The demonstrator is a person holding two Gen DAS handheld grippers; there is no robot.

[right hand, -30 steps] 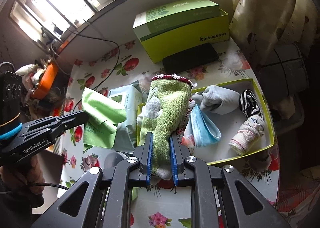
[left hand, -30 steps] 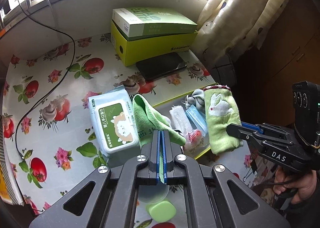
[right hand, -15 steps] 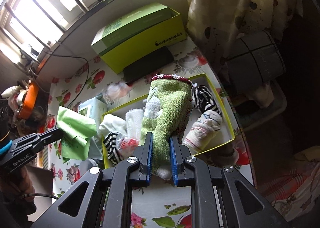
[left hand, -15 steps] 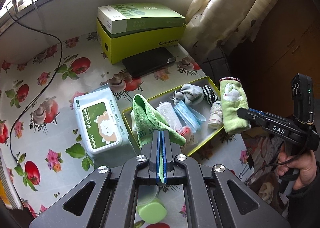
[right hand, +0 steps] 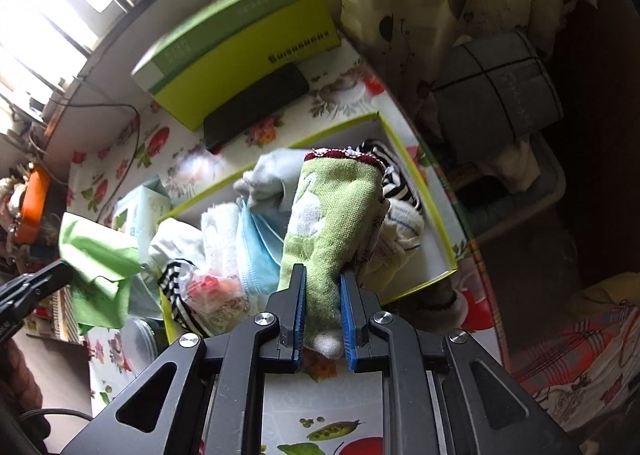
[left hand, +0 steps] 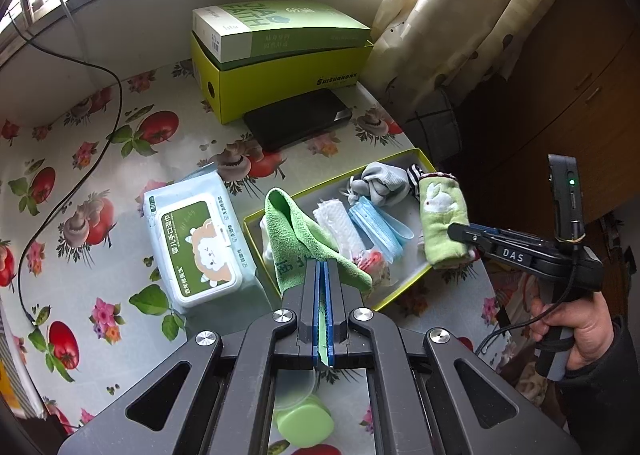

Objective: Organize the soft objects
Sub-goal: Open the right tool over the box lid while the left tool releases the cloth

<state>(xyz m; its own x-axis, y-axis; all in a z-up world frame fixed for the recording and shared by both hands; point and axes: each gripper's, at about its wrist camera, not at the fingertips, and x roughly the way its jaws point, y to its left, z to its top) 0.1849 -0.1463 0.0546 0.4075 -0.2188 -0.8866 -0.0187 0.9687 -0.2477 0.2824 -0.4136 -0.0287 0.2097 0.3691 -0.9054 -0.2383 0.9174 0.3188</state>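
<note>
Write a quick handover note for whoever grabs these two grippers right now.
Left claw: shut on the green cloth, held over the near left end of the yellow tray.
Right claw: shut on the green rabbit sock, above the tray's right half.
Already in the tray: blue face mask, white rolled cloth, grey sock, striped sock.
Left to do: set the sock and the cloth down in the tray. The wet wipes pack sits beside the tray on the table.

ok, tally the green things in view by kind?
Cloth: 1, green microfibre cloth
Sock: 1, green rabbit sock
Boxes: 2, yellow-green box, green carton on top
Lid: 1, green lid
Total: 5
</note>
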